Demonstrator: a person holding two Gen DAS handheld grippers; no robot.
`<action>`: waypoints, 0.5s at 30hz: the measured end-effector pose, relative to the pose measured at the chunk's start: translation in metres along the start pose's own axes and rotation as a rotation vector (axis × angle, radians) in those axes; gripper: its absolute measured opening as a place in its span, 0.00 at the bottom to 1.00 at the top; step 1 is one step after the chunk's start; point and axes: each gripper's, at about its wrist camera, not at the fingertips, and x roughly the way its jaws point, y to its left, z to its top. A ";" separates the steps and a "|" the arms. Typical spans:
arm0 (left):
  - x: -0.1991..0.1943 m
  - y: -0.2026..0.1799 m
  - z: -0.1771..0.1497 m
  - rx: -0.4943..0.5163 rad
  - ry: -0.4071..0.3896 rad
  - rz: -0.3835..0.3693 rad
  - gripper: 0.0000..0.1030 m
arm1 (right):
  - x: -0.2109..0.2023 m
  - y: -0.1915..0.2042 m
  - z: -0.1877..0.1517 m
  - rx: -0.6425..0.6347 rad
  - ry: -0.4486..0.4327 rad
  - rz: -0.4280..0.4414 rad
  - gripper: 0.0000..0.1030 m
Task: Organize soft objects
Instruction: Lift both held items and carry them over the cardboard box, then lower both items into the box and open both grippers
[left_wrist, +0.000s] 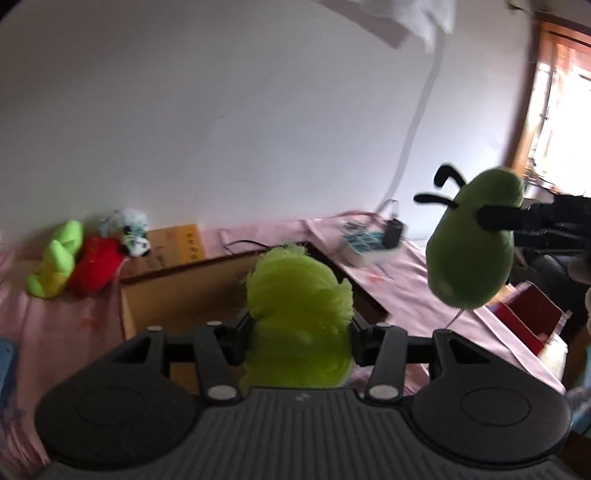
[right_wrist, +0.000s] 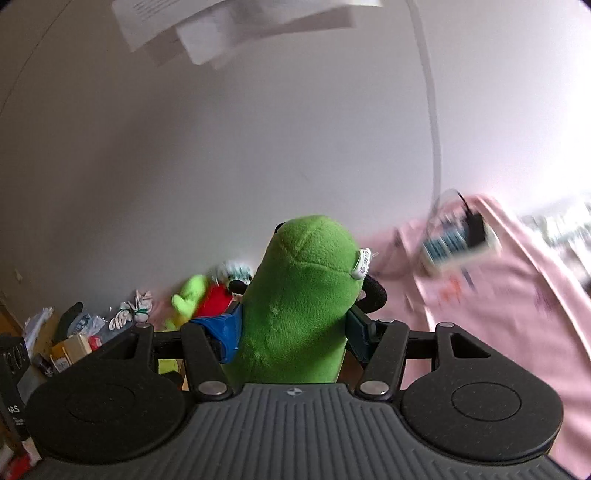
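Two views share the same white wall (left_wrist: 221, 110) and pink sheet (left_wrist: 424, 295), but each tells its own part. Only the left wrist view shows the open cardboard box (left_wrist: 177, 291) standing on the sheet, with the left gripper (left_wrist: 299, 332) held above its near edge; its jaws are closed onto a frilly lime-green soft toy (left_wrist: 295, 310) that fills the gap between them. That same view alone shows a window (left_wrist: 561, 110) at far right and the right gripper seen from outside, its black finger pressed into the side of a smooth green plush (left_wrist: 472, 243) with black antennae, held up in the air to the right of the box. The right wrist view gives the close side of that hold: the right gripper (right_wrist: 295, 332) is clamped on the green plush (right_wrist: 299, 302), blue pads squeezing both flanks, and a small white tag sits on the toy's upper right. Only this view shows the clutter of packets and small boxes (right_wrist: 66, 347) at lower left. Both views catch the small pile by the wall: a lime-and-yellow plush (left_wrist: 55, 258), a red plush (left_wrist: 98, 266) touching it, and a white patterned plush (left_wrist: 133, 232) just behind. A blurred black adapter (left_wrist: 393, 232) lies on the sheet near the wall.
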 end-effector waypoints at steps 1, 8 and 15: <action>0.009 0.002 0.004 -0.012 0.006 0.021 0.49 | 0.012 0.000 0.006 -0.026 -0.003 0.012 0.42; 0.074 0.023 0.011 -0.071 0.101 0.148 0.49 | 0.105 0.001 0.018 -0.207 0.120 0.015 0.42; 0.137 0.044 0.001 -0.135 0.242 0.187 0.51 | 0.190 0.014 -0.007 -0.390 0.378 0.009 0.43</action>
